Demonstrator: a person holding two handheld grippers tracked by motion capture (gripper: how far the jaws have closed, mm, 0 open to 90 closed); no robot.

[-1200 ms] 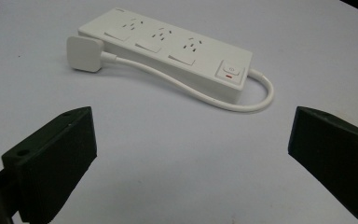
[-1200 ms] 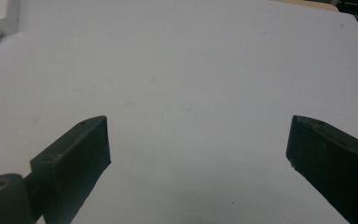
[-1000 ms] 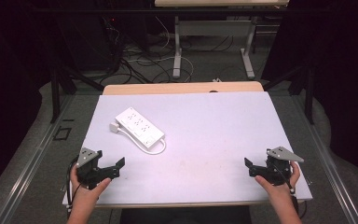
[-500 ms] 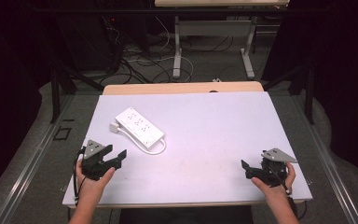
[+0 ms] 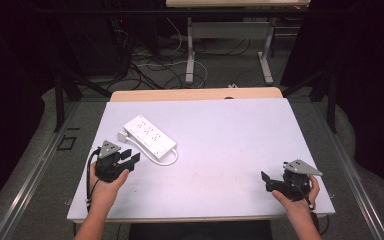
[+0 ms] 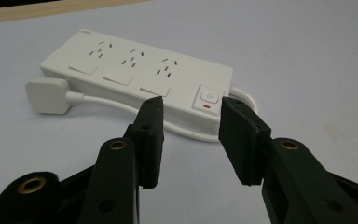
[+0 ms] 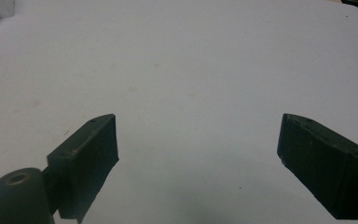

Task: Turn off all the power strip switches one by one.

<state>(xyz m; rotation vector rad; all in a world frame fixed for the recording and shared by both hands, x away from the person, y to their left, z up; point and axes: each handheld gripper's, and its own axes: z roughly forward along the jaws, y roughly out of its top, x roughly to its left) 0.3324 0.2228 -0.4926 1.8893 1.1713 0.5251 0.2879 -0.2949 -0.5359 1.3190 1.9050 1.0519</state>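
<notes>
Black rubber-faced pads of the left claw [image 6: 191,137] stand at a middling gap, having just been closing, with nothing between them; only bare counter shows in the gap, and the near end of the power strip [image 6: 140,81] lies just beyond the tips. In the high view the left claw [image 5: 130,159] hovers just beside the strip's near-left side, not touching it. The right claw [image 7: 196,163] stands wide and empty over bare counter [image 7: 191,60], well apart from the strip, near the front right corner [image 5: 266,181].

Power strip [image 5: 149,136]: white moulded plastic, lying flat and diagonal on the left half of the pale counter [image 5: 240,135]. Three socket groups on top, a switch [image 6: 208,99] with a red mark at the end nearest the left claw. White cord [image 6: 186,132] loops along the near edge to a square plug [image 6: 48,94] resting on the counter beside the far end.

Handling, judged:
- Stiff shell, will not flex; moderate weight, light enough for one claw.
- Glossy plastic, likely slippery against the pads; a grip across the narrow width, on the two long side walls, looks best.
- Taking it at the switch end alone would let the long body droop or twist; nearer the middle balances better.
- Cord is soft and springy; it will trail and drag the plug, and may get pinched under a pad on the near side.
- Avoid pressing the switch.
</notes>
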